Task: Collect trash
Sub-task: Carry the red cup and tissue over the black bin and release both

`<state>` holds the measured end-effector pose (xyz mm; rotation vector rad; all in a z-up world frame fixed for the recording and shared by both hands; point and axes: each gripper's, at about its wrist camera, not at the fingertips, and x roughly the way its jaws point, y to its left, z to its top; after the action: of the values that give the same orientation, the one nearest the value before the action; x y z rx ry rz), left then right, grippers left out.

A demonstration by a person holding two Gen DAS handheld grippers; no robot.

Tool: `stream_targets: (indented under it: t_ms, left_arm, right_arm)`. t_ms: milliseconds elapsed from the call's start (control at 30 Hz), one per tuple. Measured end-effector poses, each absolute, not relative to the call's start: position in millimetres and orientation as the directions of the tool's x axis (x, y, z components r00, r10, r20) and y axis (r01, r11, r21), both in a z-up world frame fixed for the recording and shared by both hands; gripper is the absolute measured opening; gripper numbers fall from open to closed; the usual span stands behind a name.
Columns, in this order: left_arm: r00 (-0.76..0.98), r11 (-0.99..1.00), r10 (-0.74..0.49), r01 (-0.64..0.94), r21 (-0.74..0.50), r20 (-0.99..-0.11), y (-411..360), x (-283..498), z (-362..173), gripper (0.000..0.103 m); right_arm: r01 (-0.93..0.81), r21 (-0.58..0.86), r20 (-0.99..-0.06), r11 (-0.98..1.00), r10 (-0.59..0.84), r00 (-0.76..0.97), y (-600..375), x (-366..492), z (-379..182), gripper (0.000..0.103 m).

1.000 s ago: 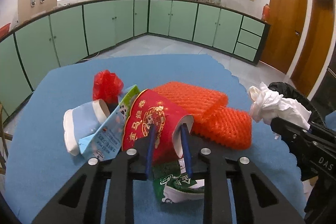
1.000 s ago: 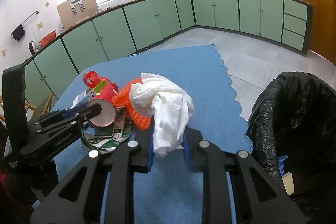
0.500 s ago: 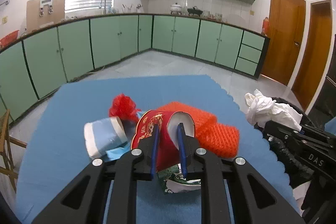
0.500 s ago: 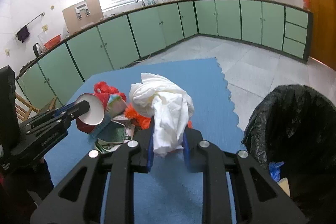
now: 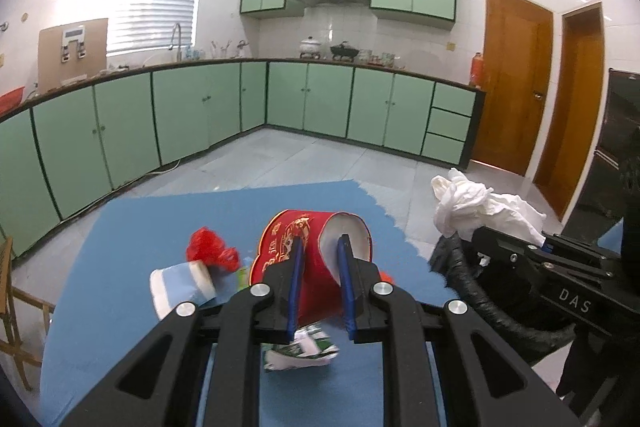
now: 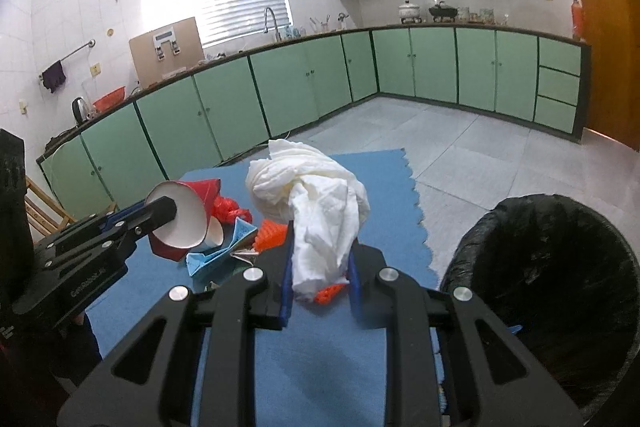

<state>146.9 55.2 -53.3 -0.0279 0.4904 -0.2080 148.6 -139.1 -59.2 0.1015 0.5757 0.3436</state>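
Observation:
My left gripper (image 5: 320,247) is shut on the rim of a red paper cup (image 5: 292,243) and holds it above the blue table (image 5: 132,227); the cup also shows in the right wrist view (image 6: 180,223). My right gripper (image 6: 320,239) is shut on a crumpled white tissue wad (image 6: 316,195), held above the table's right edge; the wad also shows in the left wrist view (image 5: 476,203). A black-lined trash bin (image 6: 560,267) stands just right of the table.
On the table lie a blue-and-white paper cup (image 5: 184,283), a red plastic scrap (image 5: 208,251), a green-and-white wrapper (image 5: 300,351), a light blue carton (image 6: 224,247) and orange foam netting (image 6: 272,235). A wooden chair (image 5: 16,307) stands at the left.
Both grippers have risen. The red cup came up off the pile with the left gripper. The tissue wad moved up and toward the bin with the right gripper.

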Motion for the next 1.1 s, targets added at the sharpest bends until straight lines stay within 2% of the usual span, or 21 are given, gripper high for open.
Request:
stream_targets:
  t_ms: [533,833,1100]
  left_arm:
    - [0.823,0.923,-0.378,0.372,-0.102,-0.424,-50.0,146.0,-39.1,0.017]
    - [0.775,0.877,-0.467,0.467,-0.111,-0.426,-121.7,159.8,-46.9,0.017]
    - [0.723,0.847,-0.51,0.517,-0.125,-0.465,-177.2,184.2,-67.9,0.017]
  right_arm:
    - [-0.116,0.173,-0.482,0.978,0.187,0.856,-248.2,113.8,-46.1,0.02]
    - [0.01,0.156,-0.507,0.988,0.071,0.859,-316.8,108.9,-65.9,0.02]
    - [0.09,0.145,-0.55,0.985,0.005,0.835,-363.5,114.0,-99.7,0.02]
